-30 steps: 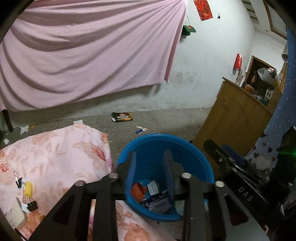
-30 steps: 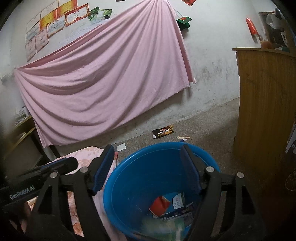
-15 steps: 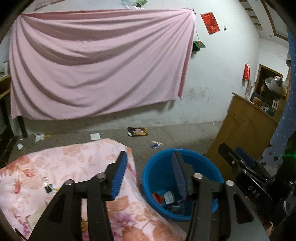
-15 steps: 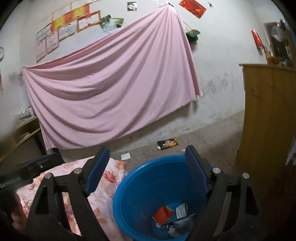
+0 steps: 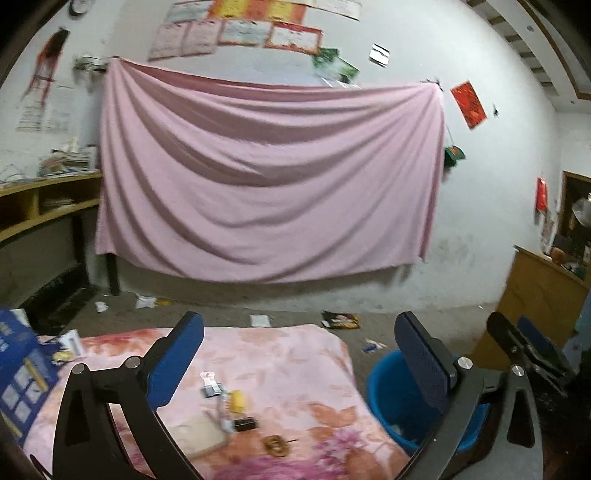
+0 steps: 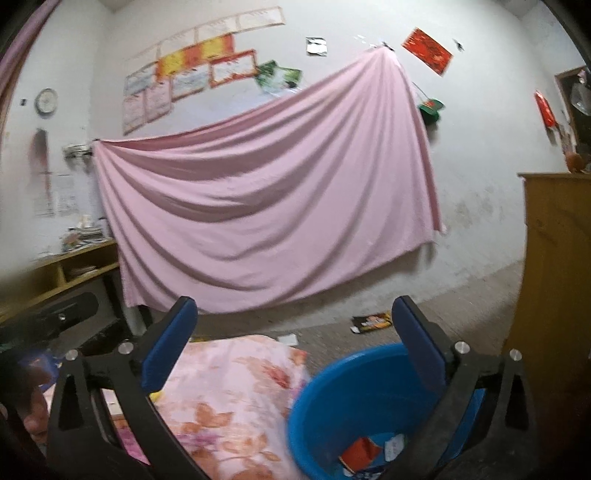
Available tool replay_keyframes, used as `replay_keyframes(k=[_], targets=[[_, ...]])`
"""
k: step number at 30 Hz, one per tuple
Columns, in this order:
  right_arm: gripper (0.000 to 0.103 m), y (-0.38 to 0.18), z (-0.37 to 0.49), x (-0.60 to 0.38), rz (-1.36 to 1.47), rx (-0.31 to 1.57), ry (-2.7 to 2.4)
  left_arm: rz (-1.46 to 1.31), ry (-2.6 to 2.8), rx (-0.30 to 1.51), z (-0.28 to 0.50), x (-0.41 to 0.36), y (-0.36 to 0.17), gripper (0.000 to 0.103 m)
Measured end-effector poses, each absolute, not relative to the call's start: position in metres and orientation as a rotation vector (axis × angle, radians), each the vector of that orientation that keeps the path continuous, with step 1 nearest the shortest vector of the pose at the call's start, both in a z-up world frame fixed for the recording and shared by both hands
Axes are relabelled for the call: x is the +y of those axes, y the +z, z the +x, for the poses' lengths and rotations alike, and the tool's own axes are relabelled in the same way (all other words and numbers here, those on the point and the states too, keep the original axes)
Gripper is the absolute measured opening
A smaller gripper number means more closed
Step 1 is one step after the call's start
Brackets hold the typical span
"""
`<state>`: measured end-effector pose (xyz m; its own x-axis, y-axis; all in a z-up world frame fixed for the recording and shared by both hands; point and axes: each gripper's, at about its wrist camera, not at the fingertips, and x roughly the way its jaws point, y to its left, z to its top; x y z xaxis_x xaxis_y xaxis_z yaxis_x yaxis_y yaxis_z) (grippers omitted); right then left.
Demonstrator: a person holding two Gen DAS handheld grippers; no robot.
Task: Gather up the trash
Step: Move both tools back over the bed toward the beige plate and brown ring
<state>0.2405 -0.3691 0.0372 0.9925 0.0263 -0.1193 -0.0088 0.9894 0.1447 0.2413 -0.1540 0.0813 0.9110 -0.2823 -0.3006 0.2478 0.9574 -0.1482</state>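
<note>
Left wrist view: left gripper (image 5: 295, 354) is opening, empty, over the floral blanket (image 5: 295, 369); right gripper (image 6: 291, 339) gapes above the blue bin (image 6: 332, 398). Next, likely pick another scrap.

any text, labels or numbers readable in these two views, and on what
None can be read.
Wall certificates: print too blurred.
Red paper on the wall: marks too blurred.
Dark wrapper on the floor: lettering too small.
Blue box on the floral blanket: print blurred.
Clock: numerals too small.
</note>
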Motion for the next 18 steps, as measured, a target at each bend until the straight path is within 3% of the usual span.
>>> replay_keyframes(k=[18], targets=[[0.103,0.035,0.243,-0.289,0.009,0.014,0.145,-0.135,-0.083,0.180,0.201,-0.041,0.059,0.101]])
